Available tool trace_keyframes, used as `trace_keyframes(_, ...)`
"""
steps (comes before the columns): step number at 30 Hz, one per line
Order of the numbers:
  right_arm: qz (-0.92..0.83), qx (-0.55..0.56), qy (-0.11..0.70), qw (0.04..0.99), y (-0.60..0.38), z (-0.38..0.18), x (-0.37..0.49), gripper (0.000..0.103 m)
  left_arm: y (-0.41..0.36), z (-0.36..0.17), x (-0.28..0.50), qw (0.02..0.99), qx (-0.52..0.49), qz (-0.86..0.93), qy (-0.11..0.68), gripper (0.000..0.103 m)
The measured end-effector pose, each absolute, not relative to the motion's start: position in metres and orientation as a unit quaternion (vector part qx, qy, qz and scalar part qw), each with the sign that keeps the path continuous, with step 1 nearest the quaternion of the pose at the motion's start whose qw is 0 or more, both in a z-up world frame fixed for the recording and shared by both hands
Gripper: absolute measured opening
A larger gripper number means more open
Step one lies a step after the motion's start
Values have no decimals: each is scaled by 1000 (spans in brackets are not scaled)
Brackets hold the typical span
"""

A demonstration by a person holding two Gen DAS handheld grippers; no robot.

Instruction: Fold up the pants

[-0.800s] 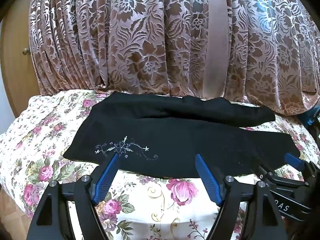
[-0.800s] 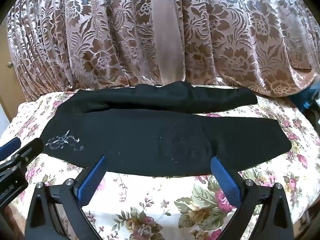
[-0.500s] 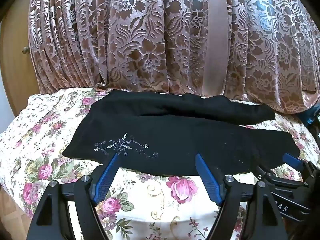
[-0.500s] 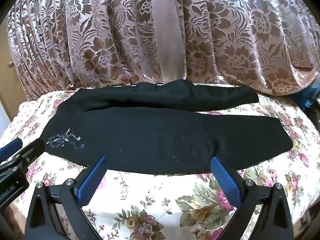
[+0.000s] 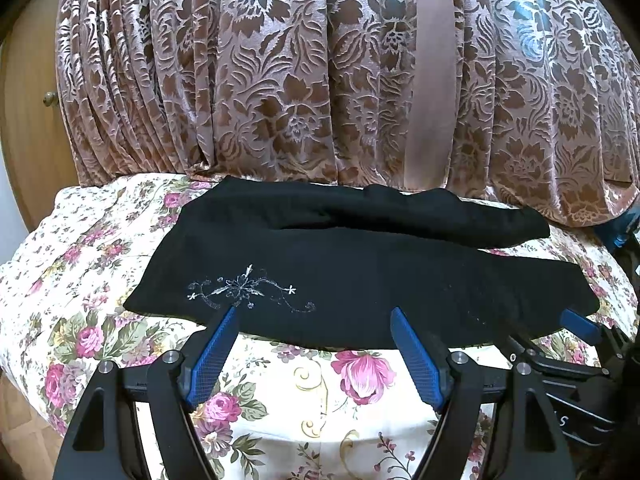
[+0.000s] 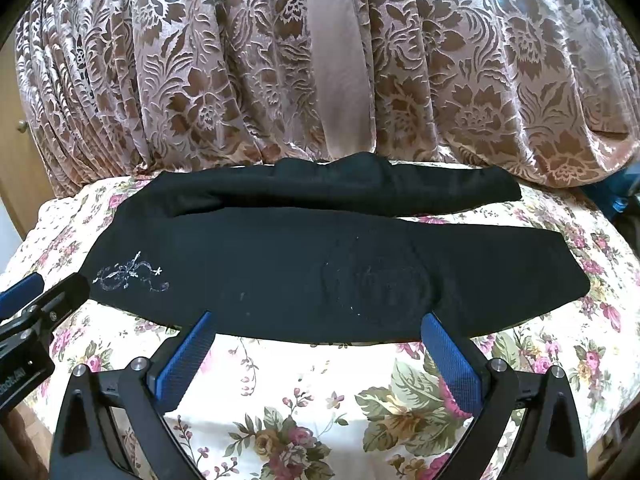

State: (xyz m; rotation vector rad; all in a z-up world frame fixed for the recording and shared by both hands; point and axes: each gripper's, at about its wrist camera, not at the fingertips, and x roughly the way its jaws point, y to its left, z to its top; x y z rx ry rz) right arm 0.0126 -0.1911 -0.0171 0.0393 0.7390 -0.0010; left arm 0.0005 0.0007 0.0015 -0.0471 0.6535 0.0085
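Black pants (image 5: 360,280) lie spread lengthwise on a floral tablecloth (image 5: 320,392), waist at the left with white embroidery (image 5: 248,290), the two legs running right, the far leg (image 5: 400,216) slightly apart from the near one. They also show in the right wrist view (image 6: 304,272). My left gripper (image 5: 314,316) is open and empty, fingertips at the near edge of the pants by the embroidery. My right gripper (image 6: 316,320) is open and empty at the near edge further right. Each gripper shows in the other's view: right gripper (image 5: 576,324), left gripper (image 6: 24,292).
A brown-and-pink patterned curtain (image 5: 320,80) hangs right behind the table. A wooden cabinet with a knob (image 5: 48,98) stands at the left. A blue object (image 6: 616,200) sits at the far right edge of the table.
Both grippers have drawn back slightly towards the near side; the pants sit a little farther from the fingertips. The pants have not moved.
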Motion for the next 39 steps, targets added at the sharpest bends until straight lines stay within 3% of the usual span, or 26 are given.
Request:
trace_keyframes(28,5,30,395,918,-192,-38,20,103,7,-18,11,937,-36,-1,348,80)
trace_keyframes(35,72,90,419,901,-206,-51,24,103,39,-44,27,909,-128,-66,392,80)
trace_keyframes(36,89,111,426,893,-209,-55,25,103,47,-49,28,904,-147,-73,395,81)
trace_keyframes(39,139,198,453,858,-229,-73,26,103,82,-64,34,895,-206,-74,389,101)
